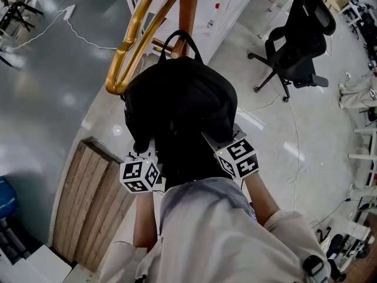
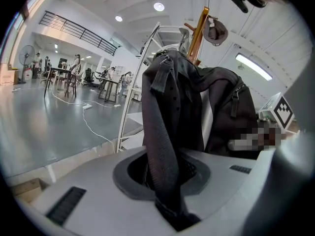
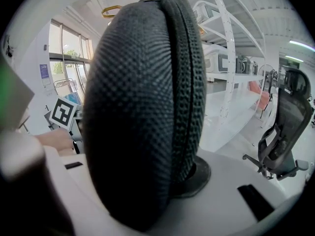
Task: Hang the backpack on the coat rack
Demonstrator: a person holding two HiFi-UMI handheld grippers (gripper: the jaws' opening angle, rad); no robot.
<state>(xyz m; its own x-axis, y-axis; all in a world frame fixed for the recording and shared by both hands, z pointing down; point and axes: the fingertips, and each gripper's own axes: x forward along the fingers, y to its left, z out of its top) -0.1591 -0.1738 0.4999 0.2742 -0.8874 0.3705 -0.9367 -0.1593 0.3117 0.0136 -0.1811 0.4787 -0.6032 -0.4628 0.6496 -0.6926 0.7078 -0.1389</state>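
A black backpack (image 1: 182, 111) hangs between my two grippers, just in front of the coat rack's orange pole (image 1: 188, 5) and its golden curved hook (image 1: 132, 40). The bag's top carry loop (image 1: 179, 40) stands up against the pole. My left gripper (image 1: 144, 149) holds the bag's lower left side. In the left gripper view it (image 2: 165, 181) is shut on a dark webbing strap (image 2: 162, 132). My right gripper (image 1: 209, 137) is at the lower right. Its own view shows it (image 3: 162, 181) shut on a thick mesh-padded shoulder strap (image 3: 142, 107), which hides the pads.
A wooden slatted board (image 1: 88, 199) lies on the floor at the lower left. A black office chair (image 1: 297, 40) stands to the right, with white cables (image 1: 76, 31) on the floor. White shelving (image 2: 133, 107) stands behind the rack.
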